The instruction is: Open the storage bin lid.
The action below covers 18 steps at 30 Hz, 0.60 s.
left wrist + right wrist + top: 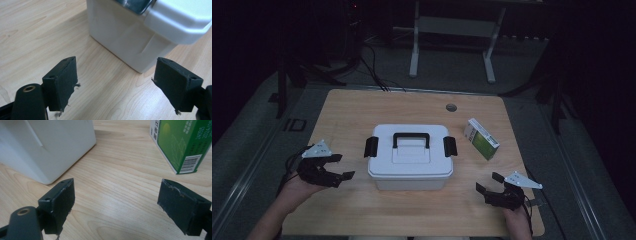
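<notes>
Counter (362, 107): pale wood, lit dimly from above; surroundings nearly black and hard to read.
White box (410, 157): sat mid-counter, lid on, black handle (411, 137) lying flat, a black latch (371, 146) at each end; contents hidden.
Same box up close: cut off at the top in the left gripper view (140, 32), only a lower corner seen in the right gripper view (47, 147).
Green-and-white carton (481, 138): lay right of the box, apart from it; print too small to read, top cropped in the right gripper view (178, 143).
Left hand-held gripper (341, 167): near left of the box, jaws spread wide, nothing between them.
Right hand-held gripper (488, 182): near right, jaws likewise wide apart and empty.
</notes>
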Available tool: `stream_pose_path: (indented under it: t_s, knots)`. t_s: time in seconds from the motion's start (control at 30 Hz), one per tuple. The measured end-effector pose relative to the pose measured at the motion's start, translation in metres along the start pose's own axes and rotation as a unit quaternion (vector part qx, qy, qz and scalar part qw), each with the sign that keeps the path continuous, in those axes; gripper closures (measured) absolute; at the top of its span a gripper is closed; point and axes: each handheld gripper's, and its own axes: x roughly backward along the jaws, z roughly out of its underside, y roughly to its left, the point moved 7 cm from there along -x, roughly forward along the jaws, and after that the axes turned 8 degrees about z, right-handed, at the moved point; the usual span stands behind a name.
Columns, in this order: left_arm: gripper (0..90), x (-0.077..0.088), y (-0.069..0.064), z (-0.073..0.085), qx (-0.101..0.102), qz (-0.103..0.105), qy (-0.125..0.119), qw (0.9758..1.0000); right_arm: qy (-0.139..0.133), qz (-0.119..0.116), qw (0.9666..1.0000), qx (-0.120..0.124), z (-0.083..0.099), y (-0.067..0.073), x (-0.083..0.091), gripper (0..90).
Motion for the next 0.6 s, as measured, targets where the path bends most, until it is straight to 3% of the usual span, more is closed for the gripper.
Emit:
stream_pose_path:
  t_s: [0.27,0.47,0.6]
  knots:
    - [18.9,0.010,-0.006,-0.028,-0.030,0.005,0.008,0.9995,0.001,-0.006,1.0000,-0.001,0.001,0.000,0.000,14.0]
    - [18.9,0.011,-0.011,-0.043,-0.053,0.009,0.030,0.9981,0.002,-0.007,1.0000,-0.002,0.001,0.000,0.000,14.0]
    - [18.9,0.010,-0.013,-0.056,-0.068,-0.002,0.039,0.9969,0.002,-0.008,1.0000,-0.003,0.001,0.001,0.000,13.9]
